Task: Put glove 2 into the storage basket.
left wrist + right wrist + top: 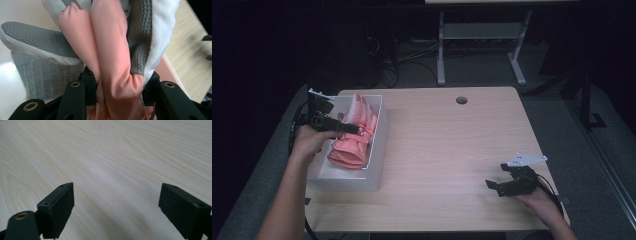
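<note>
The pale wooden counter (452, 150) carries a white bin (379, 150) at its left edge. A pink glove with grey waffle-textured patches (354, 137) lies in that bin, cuff toward the person. The left tool (354, 129) reaches over the bin, its jaws closed on the glove's pink fabric (112, 75). The right tool (493, 186) hovers low over bare wood at the counter's near right corner, its jaws spread wide with nothing between them.
</note>
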The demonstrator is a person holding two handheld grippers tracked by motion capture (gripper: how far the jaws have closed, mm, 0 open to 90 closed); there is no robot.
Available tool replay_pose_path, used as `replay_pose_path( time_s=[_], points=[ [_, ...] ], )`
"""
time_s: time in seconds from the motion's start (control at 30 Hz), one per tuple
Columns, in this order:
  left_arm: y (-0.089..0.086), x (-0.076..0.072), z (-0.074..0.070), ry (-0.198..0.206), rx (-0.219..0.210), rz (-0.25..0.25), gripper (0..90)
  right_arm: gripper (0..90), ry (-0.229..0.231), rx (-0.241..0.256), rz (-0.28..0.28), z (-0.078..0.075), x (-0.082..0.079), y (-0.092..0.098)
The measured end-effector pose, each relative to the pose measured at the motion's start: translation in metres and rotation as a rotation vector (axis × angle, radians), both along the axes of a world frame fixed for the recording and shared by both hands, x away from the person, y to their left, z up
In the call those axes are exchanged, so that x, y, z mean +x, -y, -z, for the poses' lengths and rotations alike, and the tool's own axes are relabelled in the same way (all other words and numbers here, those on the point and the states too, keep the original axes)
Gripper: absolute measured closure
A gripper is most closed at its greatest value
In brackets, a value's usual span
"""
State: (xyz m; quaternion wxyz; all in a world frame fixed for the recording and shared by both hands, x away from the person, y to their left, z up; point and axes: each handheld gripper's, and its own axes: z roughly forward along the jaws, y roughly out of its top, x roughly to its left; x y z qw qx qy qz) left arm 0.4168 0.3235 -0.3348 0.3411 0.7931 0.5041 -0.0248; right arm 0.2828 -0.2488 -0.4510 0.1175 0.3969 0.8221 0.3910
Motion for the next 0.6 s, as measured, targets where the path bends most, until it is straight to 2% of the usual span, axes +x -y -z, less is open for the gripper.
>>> replay_pose_path(
  time_s=[0.23,0.43,0.53,0.6],
  points=[
    [0.008,0.009,0.039,-0.078,0.029,0.018,56.8,12.8,0.003,0.002,-0.004,0.000,-0.001,0.001],
    [0.010,0.012,0.055,-0.106,0.026,0.019,56.1,12.8,0.001,0.002,-0.003,-0.001,-0.001,0.001],
    [0.013,0.014,0.068,-0.129,0.040,0.033,55.5,12.8,0.003,0.002,-0.006,-0.001,-0.001,0.000],
    [0.012,0.014,0.074,-0.131,0.021,0.030,53.5,12.8,0.002,0.004,-0.005,-0.001,-0.001,-0.001]
  ],
)
